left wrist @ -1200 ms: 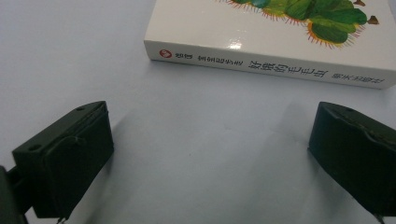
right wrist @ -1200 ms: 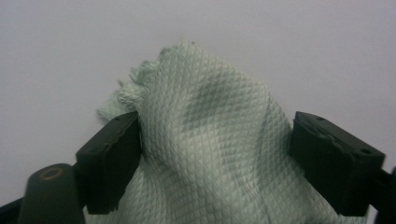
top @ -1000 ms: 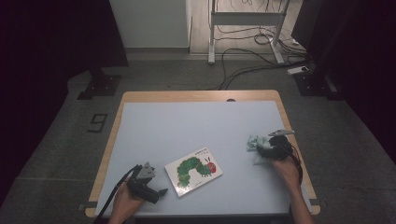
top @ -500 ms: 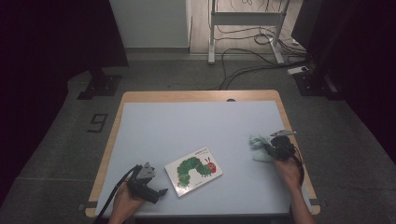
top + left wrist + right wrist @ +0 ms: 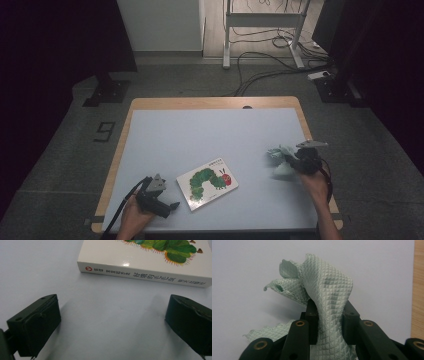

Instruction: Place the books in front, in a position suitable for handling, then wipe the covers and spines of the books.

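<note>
Green waffle-weave cloth [image 5: 329, 297] is pinched by the right hand-held gripper [image 5: 329, 322] at frame right; lifting is judged underway. Left hand-held gripper [image 5: 112, 322] is held open beside the book [image 5: 150, 262].

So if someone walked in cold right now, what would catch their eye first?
Probably the pale green cloth, bunched up and pinched in the right gripper near the table's right edge. Next, the caterpillar picture book lying flat at front centre, with the left gripper open just beside it.
</note>
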Tool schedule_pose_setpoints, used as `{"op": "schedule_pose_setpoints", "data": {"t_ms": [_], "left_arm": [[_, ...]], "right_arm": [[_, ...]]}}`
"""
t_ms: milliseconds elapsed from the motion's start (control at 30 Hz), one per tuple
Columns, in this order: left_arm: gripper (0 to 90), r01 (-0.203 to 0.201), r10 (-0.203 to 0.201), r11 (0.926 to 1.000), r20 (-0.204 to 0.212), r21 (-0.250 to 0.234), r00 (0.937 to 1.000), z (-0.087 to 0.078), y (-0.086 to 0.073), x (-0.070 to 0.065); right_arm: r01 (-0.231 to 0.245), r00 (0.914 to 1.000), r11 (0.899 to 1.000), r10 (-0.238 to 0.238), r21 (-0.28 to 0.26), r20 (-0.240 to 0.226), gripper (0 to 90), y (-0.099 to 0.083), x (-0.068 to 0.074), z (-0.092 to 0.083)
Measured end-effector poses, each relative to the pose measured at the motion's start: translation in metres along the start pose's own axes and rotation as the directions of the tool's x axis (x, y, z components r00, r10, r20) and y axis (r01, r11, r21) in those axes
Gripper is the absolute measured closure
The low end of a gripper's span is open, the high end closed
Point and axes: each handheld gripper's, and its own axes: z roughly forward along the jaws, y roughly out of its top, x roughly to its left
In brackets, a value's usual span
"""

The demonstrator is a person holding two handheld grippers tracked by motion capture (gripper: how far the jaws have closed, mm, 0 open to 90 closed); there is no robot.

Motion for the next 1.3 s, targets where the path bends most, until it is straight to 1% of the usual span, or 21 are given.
{"op": "schedule_pose_setpoints", "data": {"t_ms": [33,100,200,233,467,500,533,633,733,767,833,967,1033,1067,1100,1133,1167,1200,1233,1267,1300], "left_arm": [[0.0,0.000,0.000,1.0000,0.000,0.000,1.0000,0.000,0.000,0.000],[0.0,0.000,0.000,1.0000,0.001,0.000,1.0000,0.000,0.000,0.000],[0.0,0.000,0.000,1.0000,0.000,0.000,1.0000,0.000,0.000,0.000],[0.0,-0.001,0.001,1.0000,0.000,0.000,1.0000,0.000,0.000,0.000],[0.0,0.000,0.000,1.0000,0.000,0.000,1.0000,0.000,0.000,0.000],[0.0,0.000,0.000,1.0000,0.000,0.000,1.0000,0.000,0.000,0.000],[0.0,0.000,0.000,1.0000,0.000,0.000,1.0000,0.000,0.000,0.000],[0.0,-0.001,0.001,1.0000,0.000,0.000,1.0000,0.000,0.000,0.000],[0.0,-0.001,0.001,1.0000,-0.001,0.001,1.0000,0.000,0.000,0.000],[0.0,0.000,0.000,1.0000,0.000,0.000,1.0000,0.000,0.000,0.000],[0.0,0.000,0.000,1.0000,0.000,0.000,1.0000,0.000,0.000,0.000],[0.0,-0.001,0.001,1.0000,0.000,0.000,1.0000,0.000,0.000,0.000],[0.0,-0.001,0.001,1.0000,0.001,0.000,1.0000,0.000,0.000,0.000],[0.0,-0.001,0.001,1.0000,0.001,0.000,1.0000,0.000,0.000,0.000],[0.0,-0.001,0.001,1.0000,0.001,0.000,1.0000,0.000,0.000,0.000],[0.0,-0.001,0.001,1.0000,0.000,0.000,1.0000,0.000,0.000,0.000],[0.0,-0.001,0.001,1.0000,0.001,0.000,1.0000,0.000,0.000,0.000],[0.0,-0.001,0.001,1.0000,0.001,0.000,1.0000,0.000,0.000,0.000],[0.0,0.000,0.000,1.0000,0.001,0.000,1.0000,0.000,0.000,0.000],[0.0,0.000,0.000,1.0000,0.001,0.000,1.0000,0.000,0.000,0.000],[0.0,0.000,0.000,1.0000,0.000,0.000,1.0000,0.000,0.000,0.000]], "right_arm": [[0.000,1.0000,1.000,0.000,0.000,0.000,70.7,0.000,0.000,0.000],[0.007,0.9996,1.000,-0.007,-0.016,-0.027,70.4,0.002,0.005,-0.007],[0.010,0.9990,1.000,-0.012,-0.028,-0.043,70.4,0.003,0.008,-0.010],[0.021,0.9980,0.999,-0.024,-0.041,-0.058,70.5,0.005,0.014,-0.014],[0.043,0.9943,0.997,-0.049,-0.059,-0.095,70.8,0.010,0.026,-0.022],[0.053,0.9923,0.996,-0.060,-0.068,-0.108,70.8,0.012,0.032,-0.024],[0.053,0.9923,0.996,-0.060,-0.068,-0.108,70.8,0.012,0.032,-0.024],[0.084,0.9867,0.993,-0.093,-0.078,-0.133,70.9,0.015,0.044,-0.027],[0.093,0.9842,0.992,-0.104,-0.082,-0.144,70.9,0.017,0.050,-0.028],[0.099,0.9808,0.991,-0.112,-0.087,-0.159,70.8,0.018,0.055,-0.028],[0.102,0.9776,0.990,-0.117,-0.093,-0.175,70.8,0.020,0.061,-0.029],[0.119,0.9710,0.988,-0.137,-0.101,-0.196,70.8,0.022,0.070,-0.030],[0.145,0.9610,0.984,-0.165,-0.106,-0.222,70.9,0.025,0.083,-0.031],[0.145,0.9610,0.984,-0.165,-0.106,-0.222,70.9,0.025,0.083,-0.031],[0.152,0.9587,0.982,-0.173,-0.109,-0.225,70.9,0.025,0.086,-0.031],[0.168,0.9509,0.979,-0.192,-0.117,-0.242,70.9,0.027,0.095,-0.031],[0.175,0.9472,0.977,-0.200,-0.119,-0.251,70.8,0.028,0.099,-0.031],[0.175,0.9472,0.977,-0.200,-0.119,-0.251,70.8,0.028,0.099,-0.031],[0.187,0.9400,0.975,-0.213,-0.120,-0.266,70.9,0.029,0.107,-0.030],[0.187,0.9400,0.975,-0.213,-0.120,-0.266,70.9,0.029,0.107,-0.030],[0.197,0.9351,0.973,-0.223,-0.119,-0.275,70.9,0.029,0.111,-0.029]]}}
